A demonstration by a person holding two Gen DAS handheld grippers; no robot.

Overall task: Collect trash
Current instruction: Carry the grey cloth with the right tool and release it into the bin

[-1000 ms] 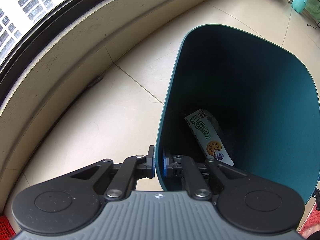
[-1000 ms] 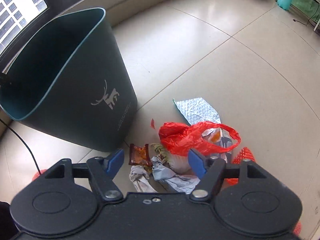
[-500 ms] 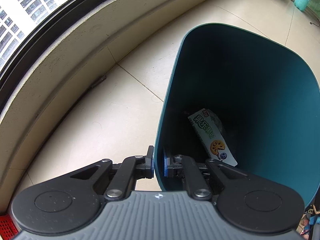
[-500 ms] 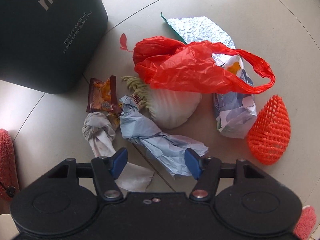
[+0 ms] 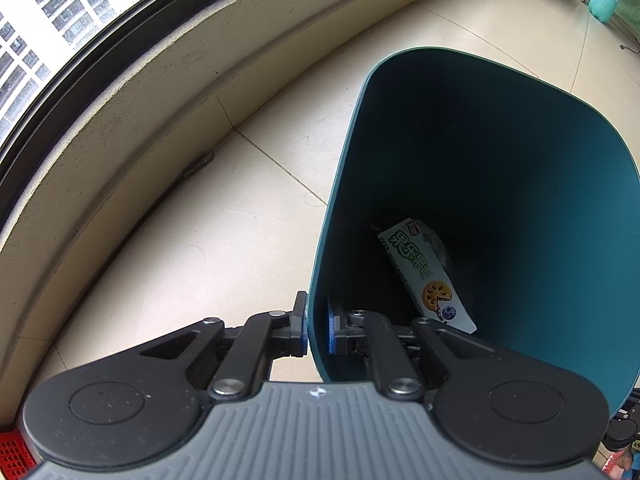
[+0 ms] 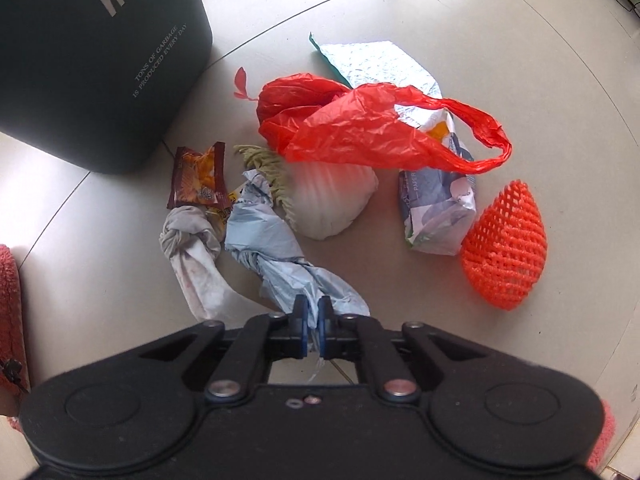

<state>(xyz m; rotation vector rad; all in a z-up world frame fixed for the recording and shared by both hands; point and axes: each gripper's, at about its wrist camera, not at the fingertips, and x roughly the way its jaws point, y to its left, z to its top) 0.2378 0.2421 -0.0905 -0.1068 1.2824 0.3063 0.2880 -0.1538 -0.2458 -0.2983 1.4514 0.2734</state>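
Left wrist view: left tongs (image 5: 317, 330) are clamped on the near wall of the teal bin (image 5: 520, 184), one pad outside and one inside, likely to steady it and keep the mouth open for drops. A snack box (image 5: 426, 276) already lies at the bottom, leaning on the wall. Right wrist view: right tongs (image 6: 314, 330) are pinched on the near tail of the light-blue crumpled bag (image 6: 280, 256) on the floor (image 6: 520, 40), so it can be lifted free of the pile. The bag's long axis runs from the tongs up-left toward the bin. Red plastic bag (image 6: 360, 128), orange foam net (image 6: 506, 248) and brown wrapper (image 6: 196, 178) remain on the floor beside it.
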